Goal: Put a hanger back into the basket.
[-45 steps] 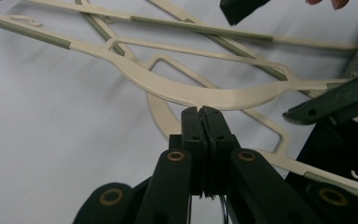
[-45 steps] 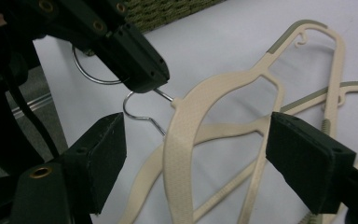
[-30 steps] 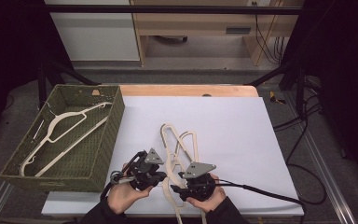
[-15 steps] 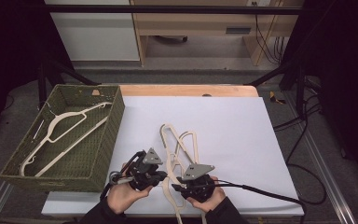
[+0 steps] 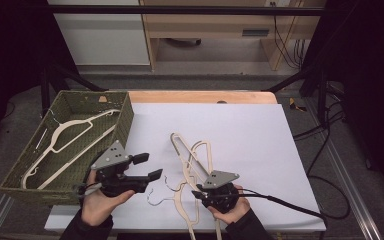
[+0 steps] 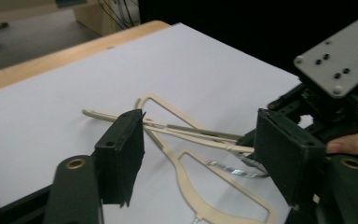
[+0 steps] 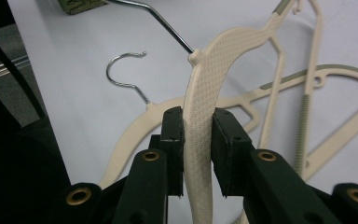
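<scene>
In my right gripper view, the textured hanger (image 7: 200, 135) I clamp runs off the bottom edge, and its wire hook (image 7: 163, 21) is cut by the top edge. My right gripper (image 5: 206, 191) covers where the hangers cross in the high view. My left gripper (image 6: 200, 158) hides the lower hanger (image 6: 205, 186), which leaves the bottom edge.

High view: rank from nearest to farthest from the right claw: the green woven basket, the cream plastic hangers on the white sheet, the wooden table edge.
1. Cream plastic hangers: at the right claw.
2. Green woven basket: left.
3. Wooden table edge: far side.
</scene>
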The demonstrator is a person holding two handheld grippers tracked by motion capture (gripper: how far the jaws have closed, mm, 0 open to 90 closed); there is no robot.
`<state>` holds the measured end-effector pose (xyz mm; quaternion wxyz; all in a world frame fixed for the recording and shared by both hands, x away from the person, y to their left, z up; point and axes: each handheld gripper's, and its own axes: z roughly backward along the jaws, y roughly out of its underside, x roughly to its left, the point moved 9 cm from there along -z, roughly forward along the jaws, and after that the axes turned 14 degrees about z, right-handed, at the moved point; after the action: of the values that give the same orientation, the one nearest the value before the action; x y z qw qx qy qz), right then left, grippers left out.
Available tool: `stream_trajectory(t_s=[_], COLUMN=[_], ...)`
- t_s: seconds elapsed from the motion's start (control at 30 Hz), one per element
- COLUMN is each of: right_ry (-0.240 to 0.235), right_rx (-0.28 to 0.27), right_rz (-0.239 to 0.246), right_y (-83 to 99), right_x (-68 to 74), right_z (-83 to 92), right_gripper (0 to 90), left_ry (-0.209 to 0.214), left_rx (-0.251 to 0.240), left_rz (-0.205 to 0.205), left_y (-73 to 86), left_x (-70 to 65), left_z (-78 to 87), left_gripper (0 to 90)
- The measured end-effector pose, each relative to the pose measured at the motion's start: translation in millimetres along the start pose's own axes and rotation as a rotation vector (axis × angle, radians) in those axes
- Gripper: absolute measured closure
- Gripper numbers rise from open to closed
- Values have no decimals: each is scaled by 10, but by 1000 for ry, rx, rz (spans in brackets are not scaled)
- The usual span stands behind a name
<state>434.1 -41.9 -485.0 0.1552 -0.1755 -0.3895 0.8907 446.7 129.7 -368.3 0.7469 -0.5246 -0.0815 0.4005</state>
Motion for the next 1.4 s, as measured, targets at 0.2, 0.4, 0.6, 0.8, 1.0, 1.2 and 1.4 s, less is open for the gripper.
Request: stream_trajectory(t_s=[0.2, 0.4, 0.6, 0.8, 1.0, 1.2, 1.4], right_ry=[23, 69, 150, 117, 62, -25, -99], right_rx=[-11, -9, -28, -57, -84, -110, -147], right_rz=[-42, -65, -83, -102, -100, -66, -43], right_y=[9, 49, 68, 136, 83, -35, -139], right_x=[-128, -280, -491, -614, -568, -441, -333], right_z=[139, 264, 453, 575, 590, 519, 505], right_gripper=[774, 792, 847, 865, 865, 865, 866], left_ry=[-25, -54, -60, -41, -23, 17, 60], left_rx=[-20, -15, -4, 9, 15, 43, 121], left_rz=[0, -5, -2, -7, -29, -71, -124], left_y=[30, 96, 137, 173, 170, 158, 240], left_x=[143, 249, 293, 269, 201, 93, 3], left_z=[-52, -156, -226, -299, -347, -445, -639], left_gripper=[207, 98, 56, 46, 47, 48, 90])
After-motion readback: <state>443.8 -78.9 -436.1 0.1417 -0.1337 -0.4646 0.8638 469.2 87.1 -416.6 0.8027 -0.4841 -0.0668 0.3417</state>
